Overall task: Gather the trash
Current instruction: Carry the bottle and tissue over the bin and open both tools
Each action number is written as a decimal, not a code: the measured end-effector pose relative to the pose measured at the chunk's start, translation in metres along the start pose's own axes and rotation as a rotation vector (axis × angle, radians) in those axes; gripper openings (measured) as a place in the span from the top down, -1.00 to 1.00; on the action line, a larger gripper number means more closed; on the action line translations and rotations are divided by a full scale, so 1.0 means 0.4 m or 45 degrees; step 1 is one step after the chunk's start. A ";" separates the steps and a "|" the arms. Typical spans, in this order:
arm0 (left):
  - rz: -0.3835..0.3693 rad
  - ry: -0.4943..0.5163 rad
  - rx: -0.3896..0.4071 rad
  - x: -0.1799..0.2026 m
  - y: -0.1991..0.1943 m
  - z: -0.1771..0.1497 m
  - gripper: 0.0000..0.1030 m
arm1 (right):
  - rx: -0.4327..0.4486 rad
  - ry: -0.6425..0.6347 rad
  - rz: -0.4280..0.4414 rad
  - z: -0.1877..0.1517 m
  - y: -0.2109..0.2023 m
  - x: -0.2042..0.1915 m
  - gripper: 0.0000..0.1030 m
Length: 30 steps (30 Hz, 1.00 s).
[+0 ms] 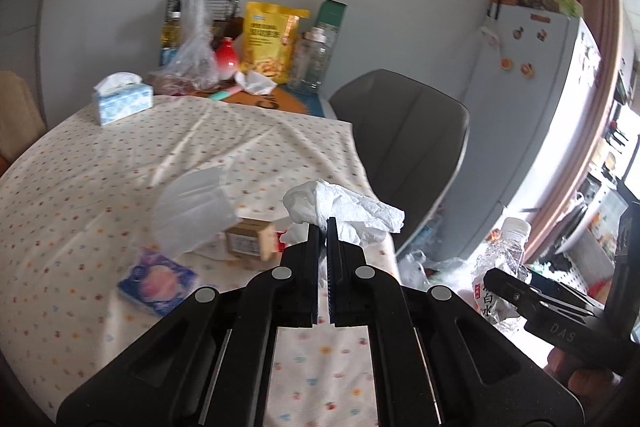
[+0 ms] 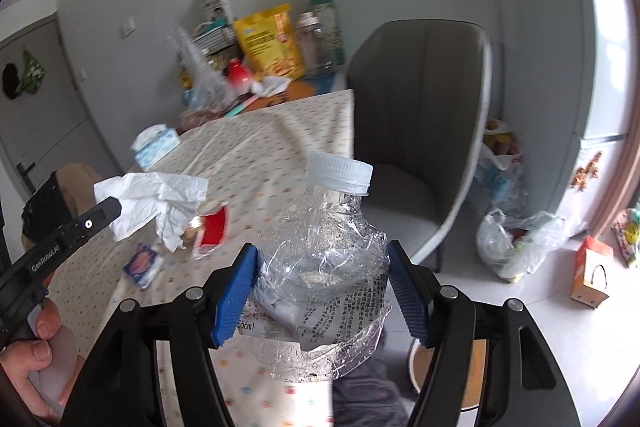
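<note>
a dotted tablecloth point(image 1: 100, 187) covers the table, with a grey chair point(image 1: 404, 131) past its far edge and a fridge point(image 1: 532, 75) at the wall. the left gripper point(image 1: 324, 223) is clenched on a crumpled tissue point(image 1: 344, 207), held above the cloth, its bulk trailing toward the chair. the right gripper point(image 2: 322, 269) grasps a crushed bottle point(image 2: 324, 275) across the body, blue pads point(image 2: 236, 295) pressed on both sides; long axis upright, white cap point(image 2: 340, 171) tilted slightly away. left view alone shows a mask point(image 1: 192, 211), a small carton point(image 1: 250, 243) and a blue packet point(image 1: 158, 281) on the cloth. right view alone shows floor bags point(image 2: 520, 243) beside the chair and a hand point(image 2: 36, 347) on the left handle.
</note>
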<state>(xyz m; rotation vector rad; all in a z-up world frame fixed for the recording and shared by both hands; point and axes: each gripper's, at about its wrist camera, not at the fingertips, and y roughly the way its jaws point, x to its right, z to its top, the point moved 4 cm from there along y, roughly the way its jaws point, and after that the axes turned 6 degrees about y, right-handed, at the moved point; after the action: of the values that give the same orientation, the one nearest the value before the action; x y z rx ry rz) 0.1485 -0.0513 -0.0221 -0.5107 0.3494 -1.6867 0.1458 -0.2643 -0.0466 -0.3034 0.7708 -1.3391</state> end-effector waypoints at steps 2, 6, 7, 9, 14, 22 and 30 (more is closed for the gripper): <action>-0.015 0.016 -0.010 0.025 0.013 0.000 0.92 | 0.009 0.020 -0.023 0.003 -0.005 0.033 -0.26; -0.047 0.057 -0.035 0.081 0.043 -0.001 0.92 | 0.010 0.070 -0.073 0.000 -0.004 0.105 -0.26; -0.054 0.068 -0.040 0.096 0.050 -0.001 0.92 | 0.010 0.082 -0.083 -0.002 -0.004 0.120 -0.26; -0.069 0.094 -0.053 0.129 0.066 -0.003 0.92 | 0.010 0.106 -0.104 -0.005 -0.003 0.153 -0.26; -0.106 0.143 -0.088 0.207 0.112 -0.009 0.92 | 0.005 0.166 -0.155 -0.018 0.006 0.243 -0.26; -0.149 0.201 -0.154 0.299 0.183 -0.029 0.92 | -0.017 0.240 -0.223 -0.040 0.030 0.362 -0.26; -0.194 0.260 -0.221 0.383 0.246 -0.051 0.92 | -0.030 0.318 -0.293 -0.062 0.074 0.474 -0.28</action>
<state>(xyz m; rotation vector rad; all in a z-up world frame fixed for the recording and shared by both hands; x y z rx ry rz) 0.2022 -0.2203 -0.0679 -0.5035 0.6226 -1.8715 0.1581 -0.4307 -0.1442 -0.2513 0.9836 -1.6057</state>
